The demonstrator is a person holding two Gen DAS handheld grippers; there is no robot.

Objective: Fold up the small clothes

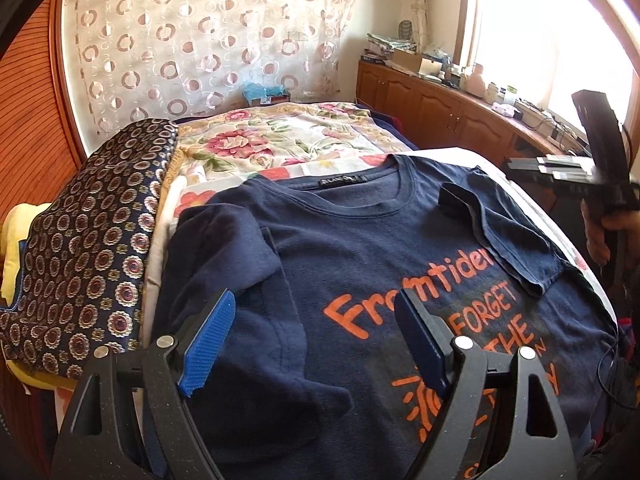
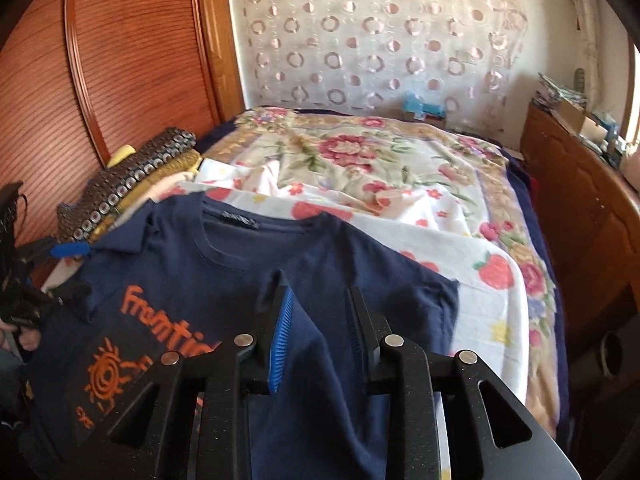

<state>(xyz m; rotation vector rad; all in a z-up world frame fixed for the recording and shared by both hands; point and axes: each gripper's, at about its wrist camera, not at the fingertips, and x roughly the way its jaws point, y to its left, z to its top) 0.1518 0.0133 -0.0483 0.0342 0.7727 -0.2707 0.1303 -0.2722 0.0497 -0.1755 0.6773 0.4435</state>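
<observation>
A navy T-shirt [image 1: 360,248] with orange lettering lies face up on a white fruit-print sheet [image 2: 460,248] on the bed. Both sleeves are folded inward: one [image 1: 224,248] on the left, one [image 1: 520,248] across the chest on the right. My left gripper [image 1: 316,300] hovers open over the shirt's lower left part, its blue pads wide apart with nothing between them. My right gripper [image 2: 320,292] is raised over the shirt's right side, its jaws a narrow gap apart. The cloth seen in that gap lies below the jaws and is not pinched. A hand [image 1: 604,236] holds the right gripper beyond the shirt's right edge.
A stack of folded fabrics topped by a dark medallion-patterned one [image 1: 88,240] sits left of the shirt. Behind it stretches a floral bedspread [image 1: 280,140]. A wooden cabinet [image 1: 440,108] with clutter runs under the window on the right, and a wooden slatted door [image 2: 140,60] stands at the left.
</observation>
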